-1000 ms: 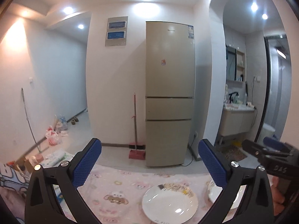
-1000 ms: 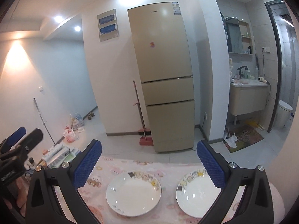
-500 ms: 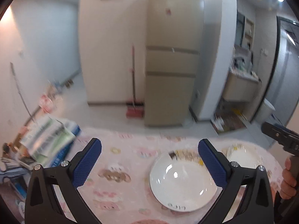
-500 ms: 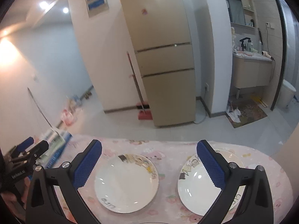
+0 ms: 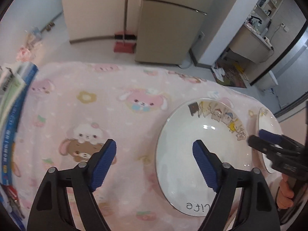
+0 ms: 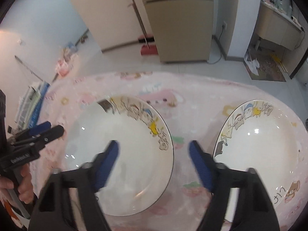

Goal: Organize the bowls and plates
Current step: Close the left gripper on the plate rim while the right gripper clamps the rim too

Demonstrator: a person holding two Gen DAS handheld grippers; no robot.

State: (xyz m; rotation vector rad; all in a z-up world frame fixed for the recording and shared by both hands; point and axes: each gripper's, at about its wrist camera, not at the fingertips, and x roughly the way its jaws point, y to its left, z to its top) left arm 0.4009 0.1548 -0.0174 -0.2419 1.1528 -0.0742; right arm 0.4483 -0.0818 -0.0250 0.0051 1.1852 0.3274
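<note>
Both jaws closing and empty, the left tool (image 5: 154, 150) hangs over the left plate's (image 5: 192, 134) left rim, the right tool (image 6: 154, 150) between that plate and the right plate (image 6: 259, 144) near the counter's (image 5: 115, 105) right edge.

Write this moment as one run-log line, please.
phase: approach | left gripper: closing, empty, over left plate rim | right gripper: closing, empty, between plates | right plate: untouched

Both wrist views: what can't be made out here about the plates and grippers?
- Left wrist view: far plate mostly hidden by the right gripper.
- Left wrist view: near plate lettering partly covered by the left gripper, jaws closing, nothing between.
- Right wrist view: right plate bottom edge behind gripper body.
</note>
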